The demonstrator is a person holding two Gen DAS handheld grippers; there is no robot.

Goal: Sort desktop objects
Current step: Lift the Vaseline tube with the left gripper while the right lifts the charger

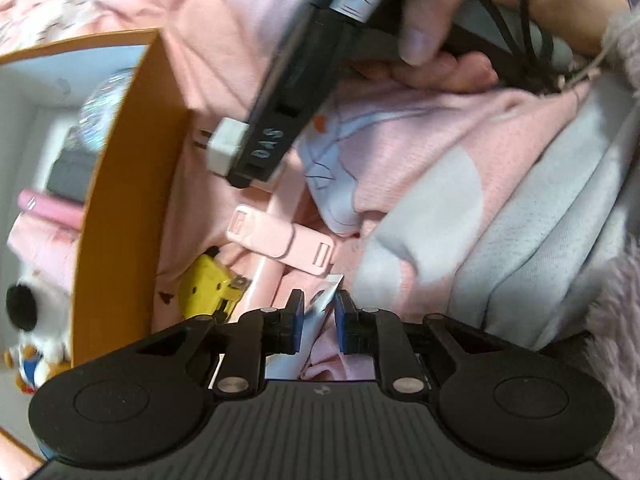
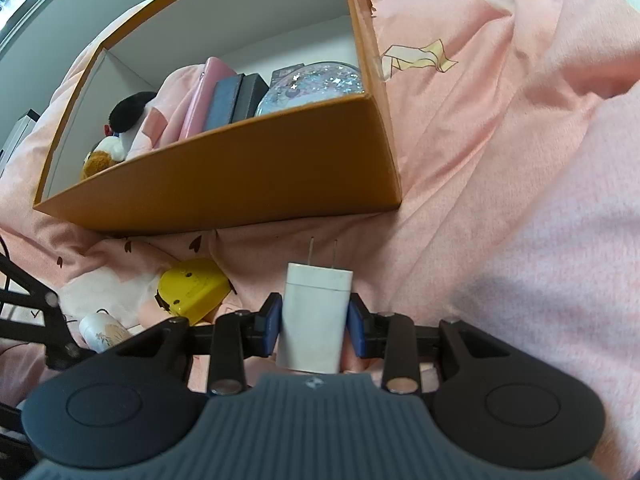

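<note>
The white wall charger (image 2: 316, 320) sits upright between the blue pads of my right tongs (image 2: 315, 322), clamped on both sides, its two prongs pointing away toward the near wall of the orange box (image 2: 240, 184). It hangs above the pink bedspread (image 2: 500, 160), just short of that wall, which stands between it and the box's white inside.

In my left tongs (image 1: 320, 320) the jaws are drawn nearly together on a thin silvery packet (image 1: 320, 308) that stands on edge between the pads; I cannot tell what the packet is.

Near the charger, to its left on the spread, lies a yellow tape measure (image 2: 192, 290), and left of that a small white bottle (image 2: 102, 330). From the left view a pink clip-like plastic piece (image 1: 280, 240) lies beside the tape measure, and my hand (image 1: 436, 52) grips the right tool above a grey and pink garment (image 1: 540, 200).

Inside the box, from right to left: a glittery clear case (image 2: 316, 88), two dark slim boxes (image 2: 236, 98), a pink book-like thing (image 2: 200, 96), a pink cloth (image 2: 164, 120), and a plush toy (image 2: 116, 136) at the far left end.
</note>
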